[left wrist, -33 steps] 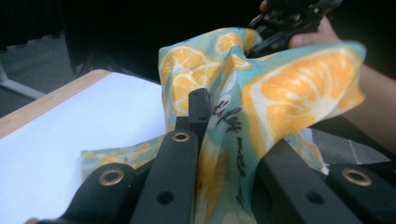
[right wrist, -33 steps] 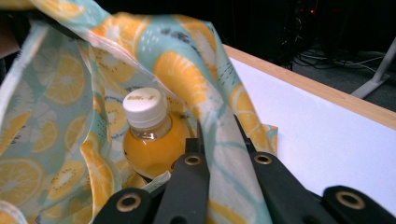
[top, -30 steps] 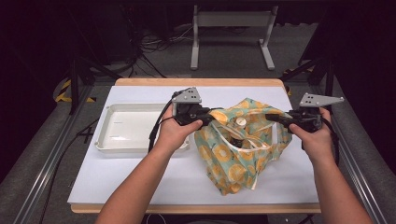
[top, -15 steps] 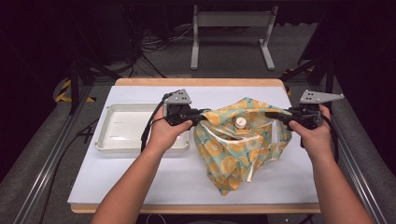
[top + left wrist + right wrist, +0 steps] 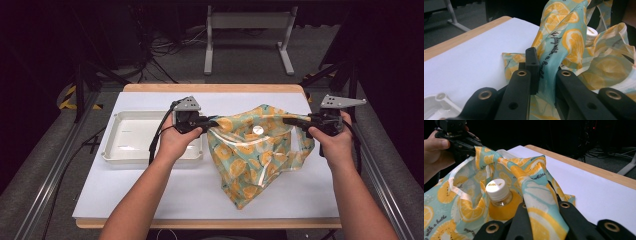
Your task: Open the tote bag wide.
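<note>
Thin glossy plastic bag (image 5: 255, 150) with orange print; smooth white plastic bottle cap (image 5: 497, 189); glossy white plastic tray (image 5: 131, 142); matt white counter (image 5: 165, 190), wood-edged.

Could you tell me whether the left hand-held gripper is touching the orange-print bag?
Touching. In the left gripper view, the left hand-held gripper has its black jaws closed on a fold of the orange-print bag, pinching the fabric between them.

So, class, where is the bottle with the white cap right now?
The bottle stands inside the open lemon-print bag, right of the white tray in the high view, between the left gripper and right gripper, which grip the bag's top edges.
</note>
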